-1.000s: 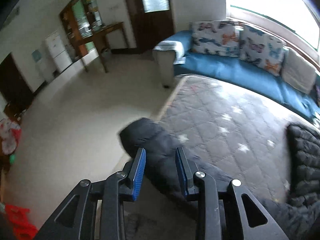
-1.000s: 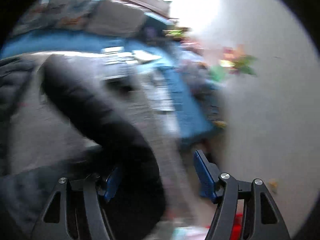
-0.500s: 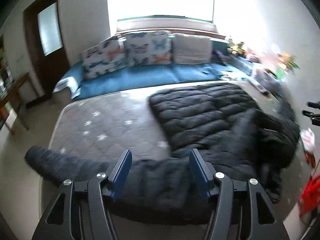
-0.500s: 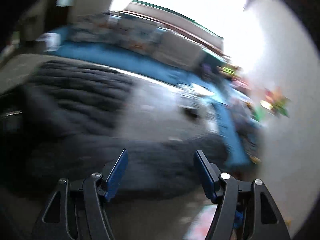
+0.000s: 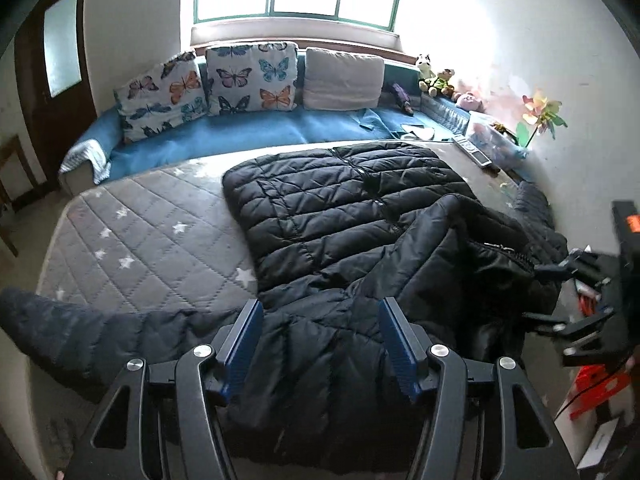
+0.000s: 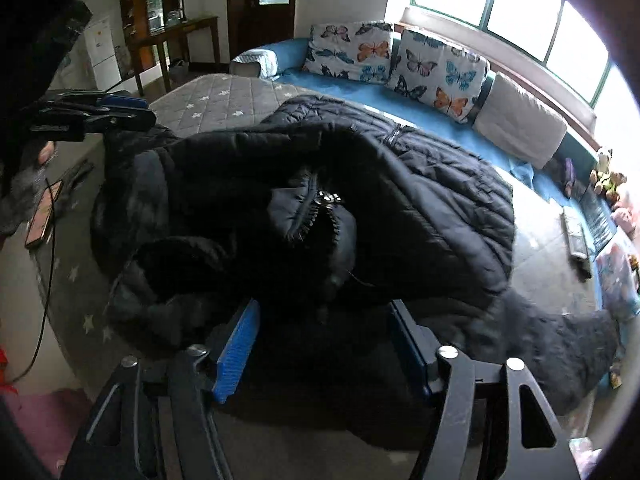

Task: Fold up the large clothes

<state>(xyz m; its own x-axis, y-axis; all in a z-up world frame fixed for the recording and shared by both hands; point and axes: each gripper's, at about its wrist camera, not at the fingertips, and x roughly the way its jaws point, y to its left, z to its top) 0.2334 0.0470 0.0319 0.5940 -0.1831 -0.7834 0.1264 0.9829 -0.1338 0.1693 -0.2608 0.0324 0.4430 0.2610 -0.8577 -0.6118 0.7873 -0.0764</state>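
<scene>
A large black quilted puffer jacket [image 5: 344,216] lies on a grey star-patterned mattress [image 5: 152,232]; it also shows in the right wrist view [image 6: 420,200]. One sleeve [image 5: 80,332] trails off the mattress's near left edge. The hood and zipped collar [image 6: 316,208] are bunched on top. My left gripper [image 5: 320,344] is open and empty, above the jacket's near shoulder. My right gripper [image 6: 324,340] is open and empty, just above the bunched collar. Each gripper shows in the other view, the right one [image 5: 580,292] at the right edge and the left one [image 6: 96,116] at the left.
A blue sofa [image 5: 248,132] with butterfly cushions [image 5: 252,76] runs behind the mattress under the window. A remote [image 5: 472,152] and toys sit at the far right. A phone with a cable [image 6: 42,216] lies on the mattress edge. Red items [image 5: 596,384] stand at right.
Both grippers have let go of the jacket sleeves and opened wide. Both views swung round onto the jacket, which now lies still on the mattress.
</scene>
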